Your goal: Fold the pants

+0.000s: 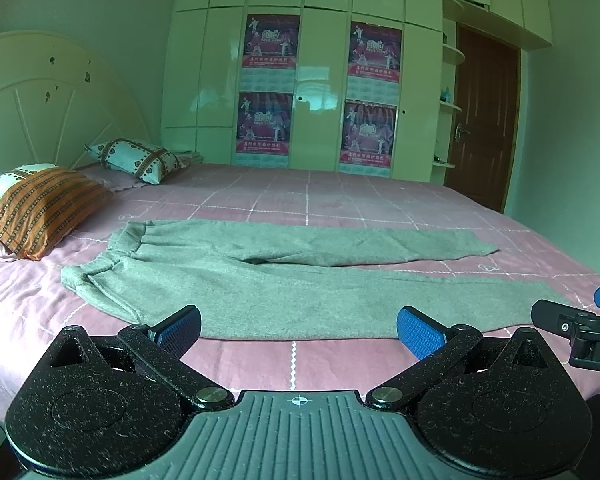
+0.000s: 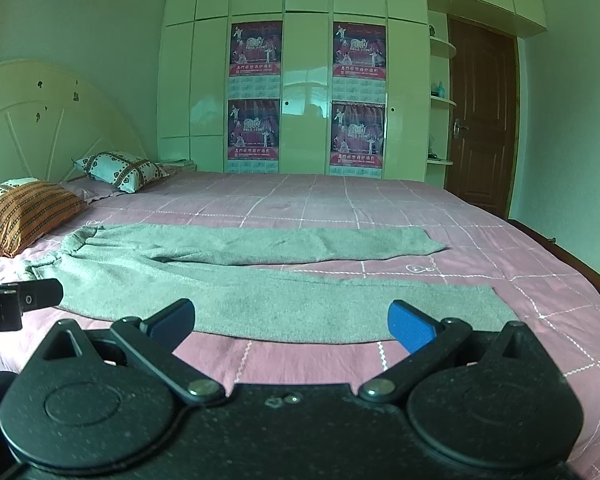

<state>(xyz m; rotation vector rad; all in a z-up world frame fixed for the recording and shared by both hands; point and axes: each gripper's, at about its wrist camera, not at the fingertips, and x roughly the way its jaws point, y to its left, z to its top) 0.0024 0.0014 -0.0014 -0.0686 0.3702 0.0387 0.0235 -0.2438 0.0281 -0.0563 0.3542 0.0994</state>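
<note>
We hold both tools just short of the garment, with nothing gripped. The left gripper has its blue-padded fingers spread wide apart over the bedspread; the right gripper likewise stands with its fingers well separated and empty.

Directly ahead of both lie the grey sweatpants, spread flat on the pink checked bedspread of the bed. Their long axis runs crosswise to our fingers, waistband to our left, toward the orange striped pillow, and the leg cuffs to our right. The two legs lie apart in a narrow V, the nearer leg's long edge just beyond our fingertips. By our judgement the left gripper is nearer the waistband and the right gripper nearer the near cuff, so a first fold would likely bring one leg over the other.

No fold has been made yet, as far as the cloth shows. In the left wrist view the near cuff sits behind the right tool at the frame edge; whether the waistband is flat or bunched is hard to make out. A white wardrobe with posters and a brown door stand beyond.
</note>
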